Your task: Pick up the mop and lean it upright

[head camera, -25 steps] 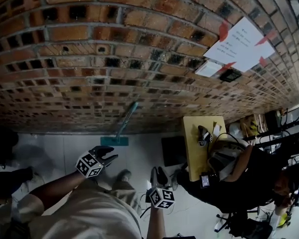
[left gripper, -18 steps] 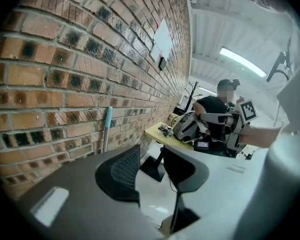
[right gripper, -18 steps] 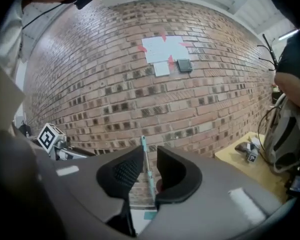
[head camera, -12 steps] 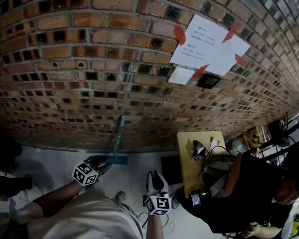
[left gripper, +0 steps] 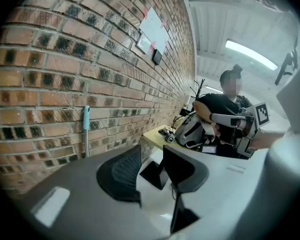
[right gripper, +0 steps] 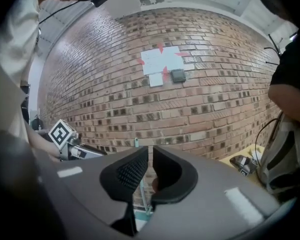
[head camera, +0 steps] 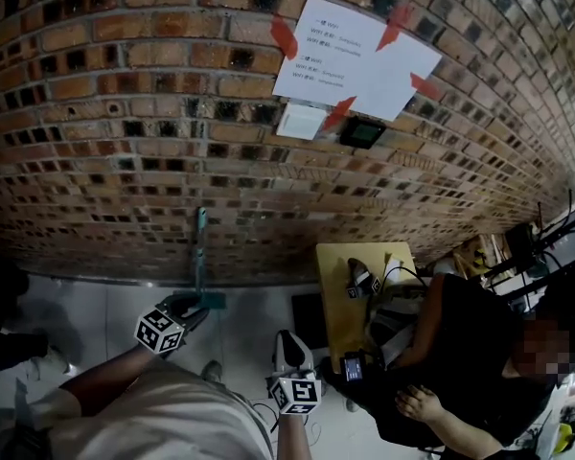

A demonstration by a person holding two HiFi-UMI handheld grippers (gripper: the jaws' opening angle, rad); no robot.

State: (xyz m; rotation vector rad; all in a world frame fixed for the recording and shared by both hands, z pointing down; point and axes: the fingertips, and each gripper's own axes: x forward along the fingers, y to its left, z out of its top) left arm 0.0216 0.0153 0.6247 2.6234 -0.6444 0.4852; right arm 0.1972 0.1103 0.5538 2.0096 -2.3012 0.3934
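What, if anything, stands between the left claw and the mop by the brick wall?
Nothing visible does. The mop leans upright against the brick wall, off to the left of the left claw, whose jaws stand apart and empty. The head view shows only pale floor near them.

Mop head (head camera: pixel 215 301) partly behind left hand-held gripper (head camera: pixel 191 307), print on wall papers (head camera: pixel 356 57) unreadably small

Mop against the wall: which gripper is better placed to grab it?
Probably left: the left gripper sits by the mop, jaws apart and empty. The right gripper is farther away, its jaws just closed on nothing.
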